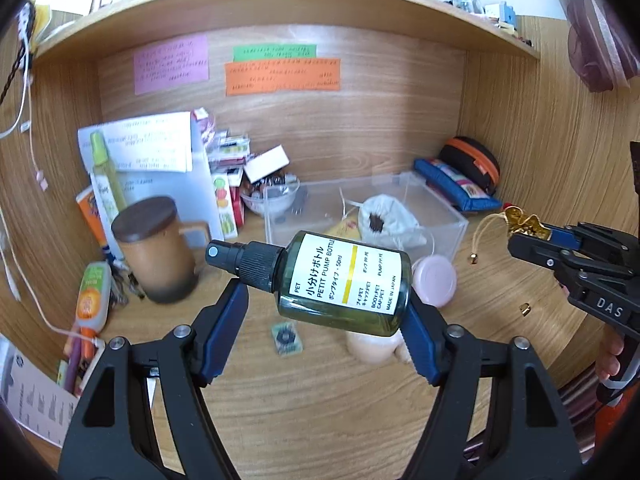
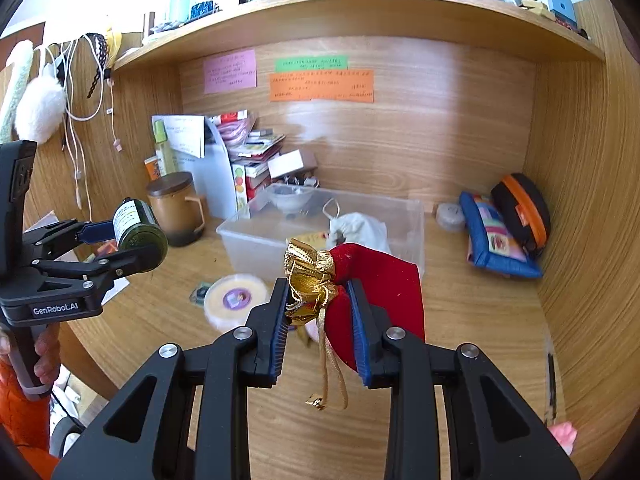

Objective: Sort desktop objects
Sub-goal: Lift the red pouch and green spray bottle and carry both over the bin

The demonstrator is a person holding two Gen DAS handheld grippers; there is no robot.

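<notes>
A green pump spray bottle (image 1: 344, 282) is pinched sideways in the left gripper (image 1: 326, 322), jaws spread wide around it, held up over the desk (image 1: 320, 400). A red velvet pouch (image 2: 380, 280) is clamped at its gold-ribboned neck by the right gripper (image 2: 322, 320), just in front of the clear plastic bin (image 2: 400, 208).

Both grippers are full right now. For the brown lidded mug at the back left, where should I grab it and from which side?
Grip the brown mug across its round body below the dark lid, coming from the front. It stands upright; its handle sticks out toward the clear box, and clutter crowds behind it.
</notes>
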